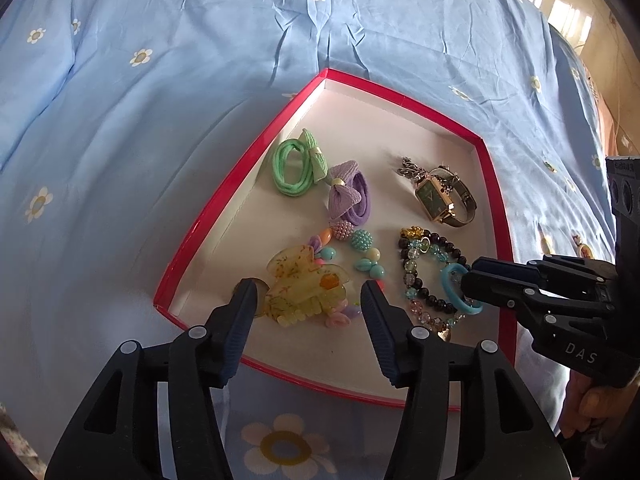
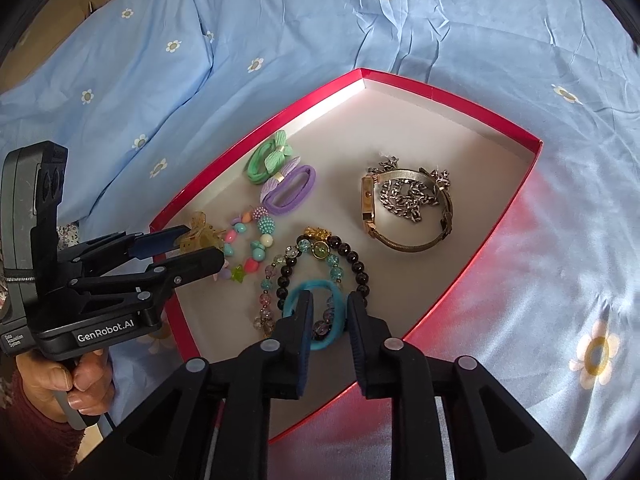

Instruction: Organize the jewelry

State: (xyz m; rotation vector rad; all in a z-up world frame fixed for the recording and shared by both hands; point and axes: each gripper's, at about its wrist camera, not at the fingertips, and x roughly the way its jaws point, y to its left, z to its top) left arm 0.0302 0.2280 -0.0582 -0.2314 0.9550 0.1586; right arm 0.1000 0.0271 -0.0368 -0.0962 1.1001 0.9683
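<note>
Reading "GenRobot.AI", the left claw (image 2: pixel 200 249) gaped beside the hair clip (image 1: pixel 306 290); the right claw (image 2: pixel 330 314) (jaws parted) straddled one blue hair tie (image 2: pixel 338 330).

Glossy red cardboard box (image 2: pixel 432 92) with matt white lining; crinkled light-blue floral cotton sheet (image 2: pixel 280 20); translucent yellow plastic hair claw (image 1: pixel 304 288); shiny metal mesh-strap watch (image 2: pixel 404 208).

The left gripper's near finger (image 2: pixel 188 266) covers part of the yellow hair claw (image 2: pixel 200 236); in the left wrist view its fingers hide the claw's (image 1: pixel 300 288) near edges; the right gripper (image 1: pixel 472 288) covers the right side of the blue hair tie (image 1: pixel 454 290); the watch (image 1: pixel 434 196) dial is too small to read; the bedspread (image 2: pixel 520 20) runs past every edge.
</note>
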